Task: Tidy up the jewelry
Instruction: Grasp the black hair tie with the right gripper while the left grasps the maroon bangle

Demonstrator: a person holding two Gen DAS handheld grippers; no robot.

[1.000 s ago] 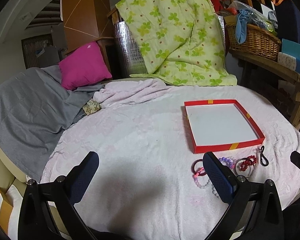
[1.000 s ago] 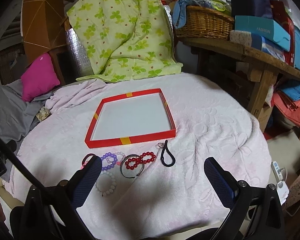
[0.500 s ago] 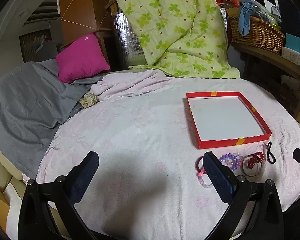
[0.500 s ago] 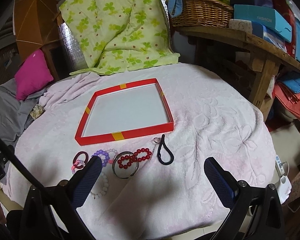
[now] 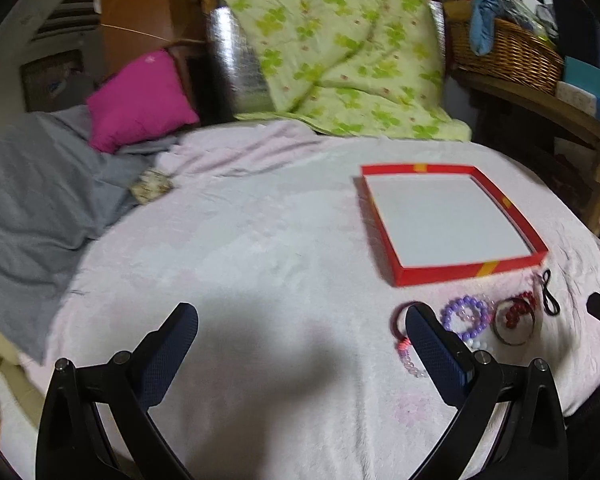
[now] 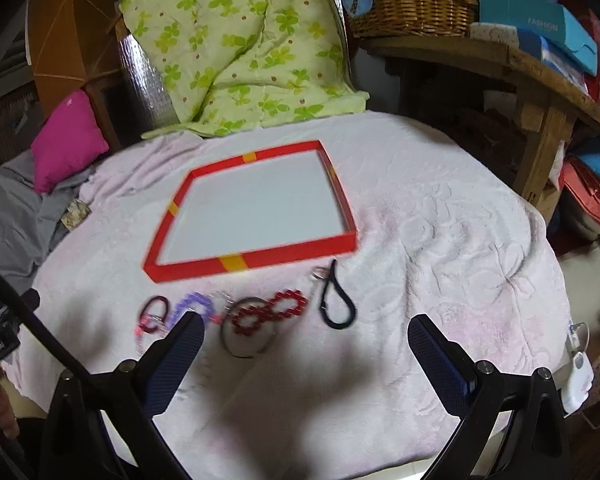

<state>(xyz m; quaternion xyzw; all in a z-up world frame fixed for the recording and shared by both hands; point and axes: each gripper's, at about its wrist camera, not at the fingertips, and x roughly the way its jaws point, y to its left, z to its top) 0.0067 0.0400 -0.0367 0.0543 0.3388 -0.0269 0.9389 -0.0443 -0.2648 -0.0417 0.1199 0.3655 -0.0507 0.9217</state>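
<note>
A shallow red tray (image 6: pixel 284 254) with a bare white floor lies on the pale pink table cover; it also shows in the left wrist view (image 5: pixel 460 274). In front of it lies a row of jewelry: a dark red ring (image 6: pixel 156 306), a purple bead bracelet (image 6: pixel 198 304), a red bead bracelet (image 6: pixel 276 310), a metal bangle (image 6: pixel 246 350) and a black loop (image 6: pixel 336 300). The purple bracelet (image 5: pixel 466 316) and red beads (image 5: pixel 518 312) show in the left view too. My right gripper (image 6: pixel 304 354) is open above the table, just short of the row. My left gripper (image 5: pixel 300 344) is open, left of the jewelry.
A green floral quilt (image 6: pixel 240 48) hangs behind the table. A pink cushion (image 5: pixel 140 96) and grey blanket (image 5: pixel 24 200) lie at the left. A wooden shelf (image 6: pixel 512 64) with a wicker basket (image 6: pixel 412 4) and boxes stands at the right.
Both grippers have moved forward and lower toward the table, so the tray and jewelry look larger. Both stay open. Nothing on the table has moved.
</note>
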